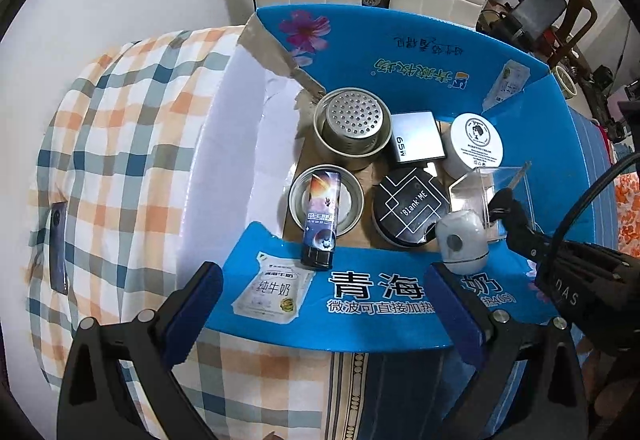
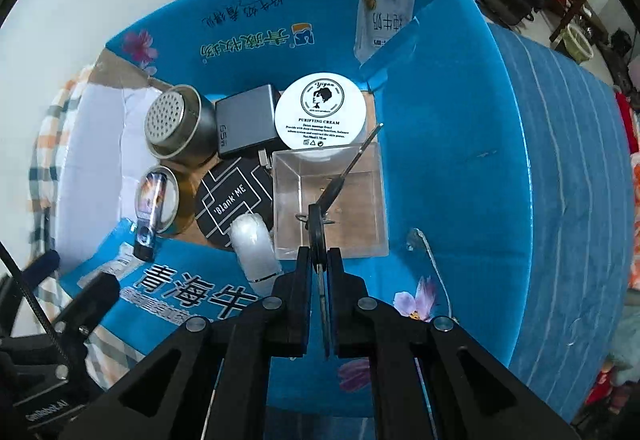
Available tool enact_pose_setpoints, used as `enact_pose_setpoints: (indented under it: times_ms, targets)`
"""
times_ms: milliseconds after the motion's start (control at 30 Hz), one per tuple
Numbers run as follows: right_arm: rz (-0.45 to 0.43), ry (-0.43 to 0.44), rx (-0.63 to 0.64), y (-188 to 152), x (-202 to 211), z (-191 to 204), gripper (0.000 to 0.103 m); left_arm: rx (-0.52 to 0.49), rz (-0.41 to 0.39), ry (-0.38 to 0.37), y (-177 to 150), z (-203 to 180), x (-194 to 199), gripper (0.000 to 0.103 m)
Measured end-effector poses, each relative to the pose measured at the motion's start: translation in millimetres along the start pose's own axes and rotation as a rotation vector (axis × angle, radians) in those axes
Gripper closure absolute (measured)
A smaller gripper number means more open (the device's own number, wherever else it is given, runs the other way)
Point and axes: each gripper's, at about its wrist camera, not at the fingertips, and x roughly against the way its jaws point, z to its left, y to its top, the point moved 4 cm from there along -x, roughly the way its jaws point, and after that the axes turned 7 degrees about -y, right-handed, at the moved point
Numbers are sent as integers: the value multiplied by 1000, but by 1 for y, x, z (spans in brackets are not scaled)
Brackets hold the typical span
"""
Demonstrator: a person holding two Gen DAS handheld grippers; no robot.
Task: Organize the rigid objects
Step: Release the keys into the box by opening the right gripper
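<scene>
From the left wrist, the left gripper (image 1: 324, 304) hangs released and empty over the near flap of the blue printed cardboard box (image 1: 400, 292); inside sit a perforated steel cup (image 1: 352, 124), a round black tin (image 1: 412, 204) and a clear acrylic box (image 1: 492, 192). The right wrist alone shows the right gripper (image 2: 320, 260) clenched on a small black key bunch (image 2: 320, 216) over the acrylic box. The keys look light, stiff and prone to swing; the flat black head seems the best hold.

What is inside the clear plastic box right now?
The clear plastic box holds the thin tool's tip, leaning on its far wall; the right gripper clamps its black key-like head. The floor looks otherwise bare.
</scene>
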Motion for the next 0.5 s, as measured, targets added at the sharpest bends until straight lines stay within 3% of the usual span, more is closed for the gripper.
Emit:
enact_pose_setpoints:
  times_ms: [67,100,133,200,500]
  targets:
    - [2,-14,9,-1,1,2,89,-1,-3,2,1,0,2,0]
    - [-6,-24,11,-1,4,1,76,-4,-9,8,1,1,5,0]
    - [-17,-35,12,-2,7,1,51,-5,-15,9,1,0,7,0]
    - [-43,-46,0,-2,17,-2,19,-2,-27,13,2,2,14,0]
    - [-104,-43,-28,-13,57,-17,17,12,-73,-9,2,0,53,0]
